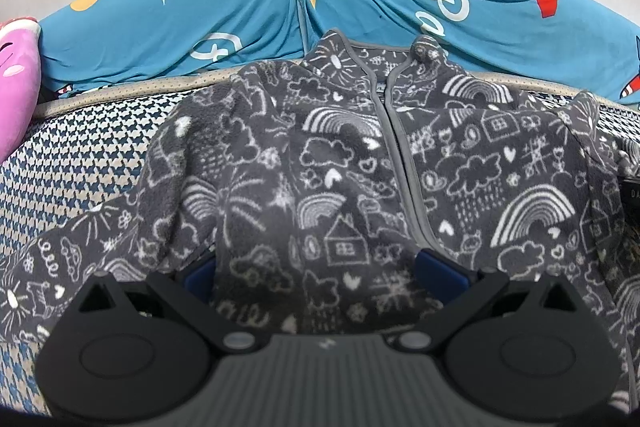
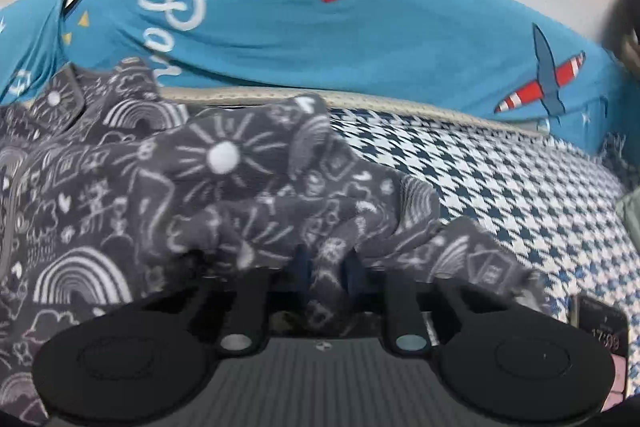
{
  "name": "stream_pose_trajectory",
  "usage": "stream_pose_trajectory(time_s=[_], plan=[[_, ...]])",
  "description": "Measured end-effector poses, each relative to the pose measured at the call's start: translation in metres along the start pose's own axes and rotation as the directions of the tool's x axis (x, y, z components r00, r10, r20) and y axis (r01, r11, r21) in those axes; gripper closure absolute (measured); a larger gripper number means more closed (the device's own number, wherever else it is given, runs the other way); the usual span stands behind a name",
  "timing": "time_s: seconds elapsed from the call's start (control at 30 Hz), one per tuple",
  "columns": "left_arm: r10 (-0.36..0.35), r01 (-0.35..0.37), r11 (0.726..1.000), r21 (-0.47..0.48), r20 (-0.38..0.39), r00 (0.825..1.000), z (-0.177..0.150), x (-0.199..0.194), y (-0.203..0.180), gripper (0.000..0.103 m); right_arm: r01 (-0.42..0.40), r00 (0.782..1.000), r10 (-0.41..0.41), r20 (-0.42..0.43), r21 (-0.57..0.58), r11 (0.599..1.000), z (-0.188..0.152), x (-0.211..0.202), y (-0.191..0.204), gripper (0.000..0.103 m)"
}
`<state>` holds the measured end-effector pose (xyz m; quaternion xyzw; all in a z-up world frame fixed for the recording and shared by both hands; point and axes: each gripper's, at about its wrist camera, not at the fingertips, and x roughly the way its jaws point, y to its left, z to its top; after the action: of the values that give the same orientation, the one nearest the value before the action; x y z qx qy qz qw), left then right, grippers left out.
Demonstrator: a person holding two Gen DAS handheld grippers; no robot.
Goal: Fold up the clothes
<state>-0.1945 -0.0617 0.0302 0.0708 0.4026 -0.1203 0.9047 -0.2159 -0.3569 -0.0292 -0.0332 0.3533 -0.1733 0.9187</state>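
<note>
Lying zip-up across frame centre on the houndstooth cushion (image 1: 80,155), the grey doodle-print fleece jacket (image 1: 320,163); right gripper (image 2: 325,267) is clamping its sleeve (image 2: 248,167), left gripper (image 1: 320,271) is spreading wide around the hem.

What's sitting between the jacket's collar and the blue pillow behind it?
Left wrist view: only the bed's beige edge strip runs between the jacket and the blue pillow; the collar itself overlaps the pillow.

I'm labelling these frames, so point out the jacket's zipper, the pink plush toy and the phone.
zipper (image 1: 400,155), left wrist view, midway down the grey strip
pink plush toy (image 1: 16,83), left wrist view, its pink body
phone (image 2: 602,329), right wrist view, its lit screen
</note>
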Motion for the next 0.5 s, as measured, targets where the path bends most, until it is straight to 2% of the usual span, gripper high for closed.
stream_pose_trajectory(time_s=[0.13,0.5], plan=[[0.003,-0.003,1.000,0.005,0.001,1.000,0.000,0.000,0.000,0.000,0.015,1.000,-0.015,0.001,0.005,1.000,0.002,-0.001,0.001,0.091],[0.034,-0.034,0.999,0.029,0.023,0.999,0.003,-0.001,-0.008,0.000,0.054,0.998,-0.055,0.027,0.064,0.996,0.013,-0.012,-0.015,0.092]])
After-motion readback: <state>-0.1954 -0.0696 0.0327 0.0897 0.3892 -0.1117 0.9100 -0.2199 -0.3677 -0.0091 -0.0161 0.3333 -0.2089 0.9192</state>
